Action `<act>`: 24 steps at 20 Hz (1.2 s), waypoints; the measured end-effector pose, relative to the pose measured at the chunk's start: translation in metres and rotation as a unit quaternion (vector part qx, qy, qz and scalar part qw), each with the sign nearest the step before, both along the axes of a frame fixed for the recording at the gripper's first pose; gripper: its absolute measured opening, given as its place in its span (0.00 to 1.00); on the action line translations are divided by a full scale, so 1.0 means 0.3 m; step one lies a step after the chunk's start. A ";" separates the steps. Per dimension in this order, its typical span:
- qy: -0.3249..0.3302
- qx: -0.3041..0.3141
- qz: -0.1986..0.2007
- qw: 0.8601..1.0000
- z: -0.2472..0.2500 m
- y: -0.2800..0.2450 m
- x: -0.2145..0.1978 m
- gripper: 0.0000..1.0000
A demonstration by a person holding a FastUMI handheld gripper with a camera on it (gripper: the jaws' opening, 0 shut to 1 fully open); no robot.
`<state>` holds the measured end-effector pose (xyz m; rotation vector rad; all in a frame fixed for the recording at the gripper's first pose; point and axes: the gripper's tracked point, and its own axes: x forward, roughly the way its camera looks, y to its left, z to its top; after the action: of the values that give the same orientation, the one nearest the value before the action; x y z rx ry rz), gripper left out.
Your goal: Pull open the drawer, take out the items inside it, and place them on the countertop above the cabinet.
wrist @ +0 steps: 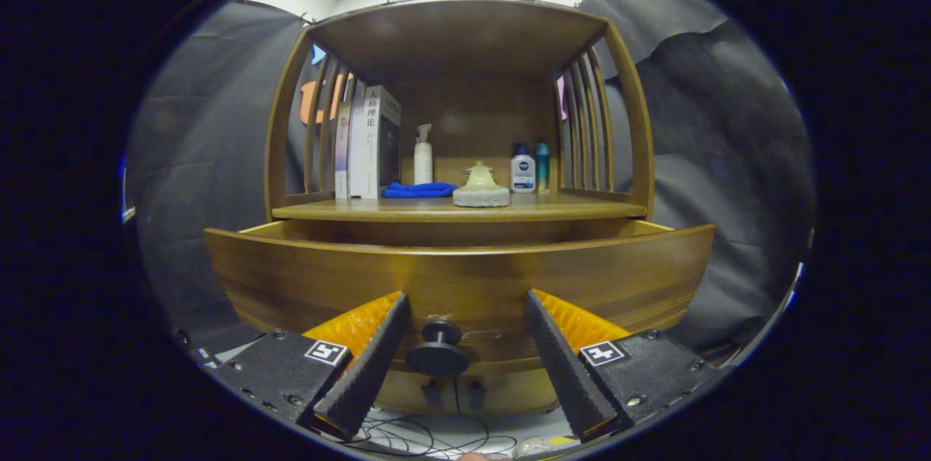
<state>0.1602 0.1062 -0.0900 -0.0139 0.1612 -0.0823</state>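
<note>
A wooden cabinet stands ahead, and its wide drawer (458,279) is pulled out toward me; what lies inside is hidden behind the drawer front. A dark round knob (438,350) sits low on that front. My gripper (465,315) is open, one finger on each side of the knob, neither touching it. The countertop (582,208) above the drawer carries a small pale lidded pot on a grey stone base (481,187).
Also on the countertop: upright books (367,145) at the left, a white pump bottle (423,155), a folded blue cloth (420,190), and two small bottles (529,169) at the right. Slatted wooden sides and a top shelf enclose it. Cables (436,439) lie on the floor below.
</note>
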 end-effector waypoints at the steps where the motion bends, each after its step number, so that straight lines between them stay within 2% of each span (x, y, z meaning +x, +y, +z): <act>1: 0.000 0.001 -0.001 1.000 -0.002 0.002 0.014 1.00; 18: -0.017 0.004 -0.004 1.000 -0.008 -0.008 0.280 1.00; 24: -0.019 0.002 -0.008 1.000 -0.012 -0.011 0.335 1.00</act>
<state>0.2608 0.1027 -0.0937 -0.0075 0.1228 -0.0975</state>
